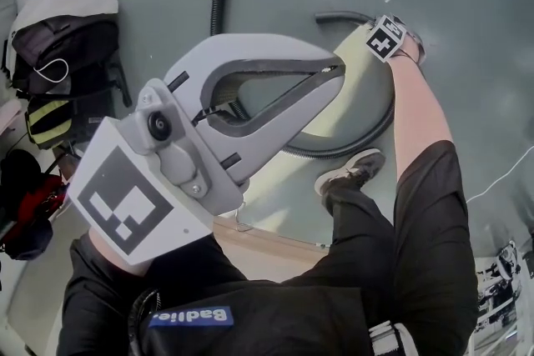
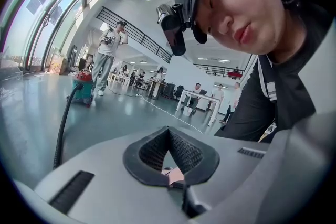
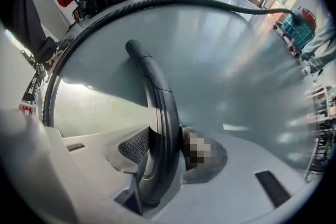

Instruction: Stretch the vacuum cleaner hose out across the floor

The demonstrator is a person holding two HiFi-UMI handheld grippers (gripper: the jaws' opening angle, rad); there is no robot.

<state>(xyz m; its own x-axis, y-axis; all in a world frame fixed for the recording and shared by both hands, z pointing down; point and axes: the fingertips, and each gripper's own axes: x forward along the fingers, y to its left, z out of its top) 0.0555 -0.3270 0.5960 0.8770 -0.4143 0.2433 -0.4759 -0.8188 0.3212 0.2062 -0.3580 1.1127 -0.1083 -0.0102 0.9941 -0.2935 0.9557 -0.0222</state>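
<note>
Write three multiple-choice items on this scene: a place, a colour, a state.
1. Where is the rigid black end tube of the ribbed vacuum hose?
A. between the right gripper's jaws
B. on a hook
C. inside a box
2. The top of the teal canister vacuum cleaner is:
A. yellow
B. red
C. white
3. The left gripper is:
A. wide open
B. shut on the hose
C. shut and empty
Key: 1 A, the right gripper view shows the tube between its pads; 2 B, red in the left gripper view; 3 C, its jaw tips meet with nothing between.
</note>
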